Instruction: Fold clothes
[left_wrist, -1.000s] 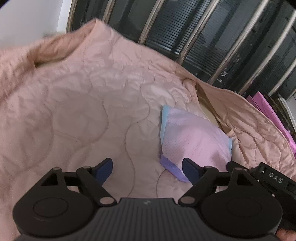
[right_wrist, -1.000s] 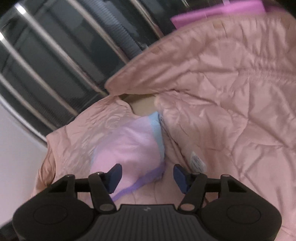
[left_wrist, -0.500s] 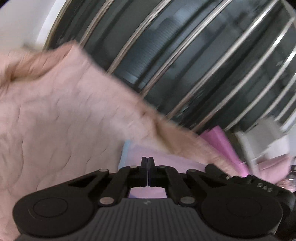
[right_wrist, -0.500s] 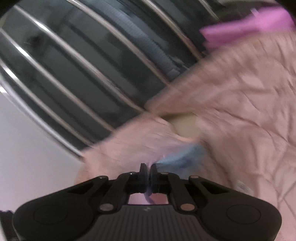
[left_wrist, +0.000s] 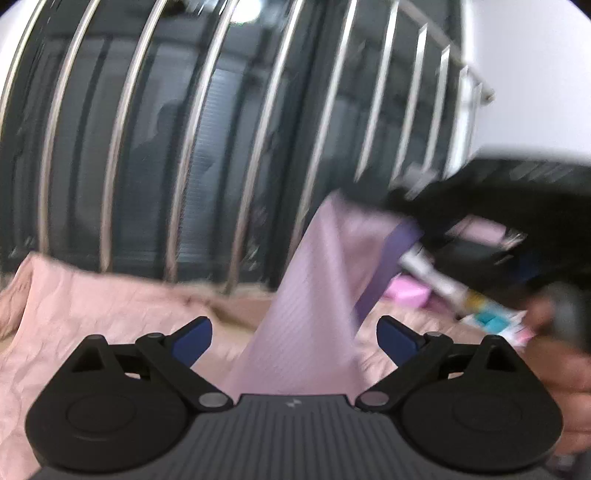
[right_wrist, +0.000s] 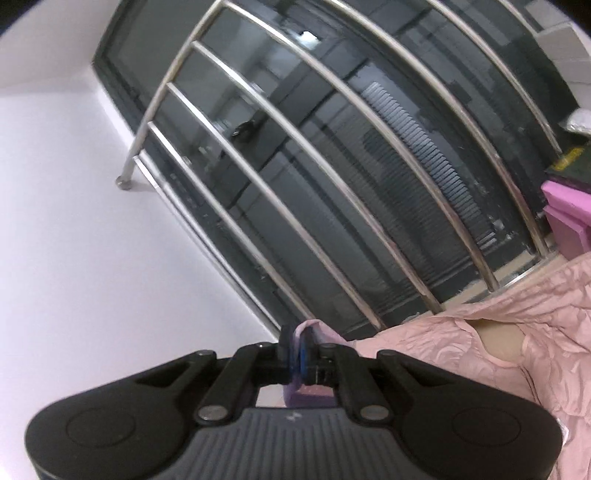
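Lilac garment between opening left tool, pinched by right tool

The light is soft and even, like daytime inside a room. A small bright spot shines on the dark window glass. The white wall looks very bright, almost washed out. My left view is smeary with blur, most of all on its right side, where things turn into streaks. My right view is much sharper. The metal bars look bent because both pictures curve at the edges.
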